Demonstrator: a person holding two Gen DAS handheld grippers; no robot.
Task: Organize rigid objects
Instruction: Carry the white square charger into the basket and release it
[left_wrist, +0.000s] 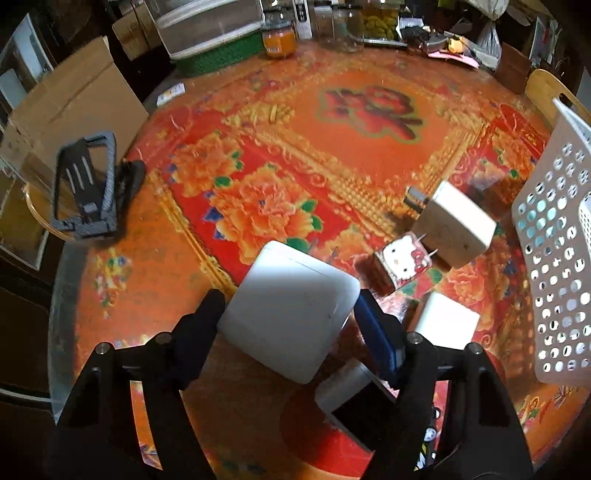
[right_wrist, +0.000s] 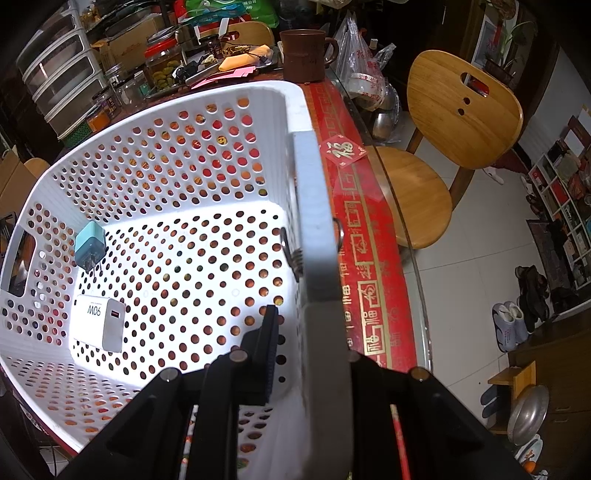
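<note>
My left tool (left_wrist: 288, 314) straddles the big white charger (left_wrist: 291, 310) on the table (left_wrist: 369, 147), left of the white basket (left_wrist: 554, 258); its pads look to be just meeting the charger's sides, though I can't confirm a firm grip. I judge this the grasp step. My right tool (right_wrist: 310, 332) is clamped on the white basket's rim (right_wrist: 314, 221), steadying it. Next: squeeze firmly, lift clear, carry rightward over that rim.
</note>
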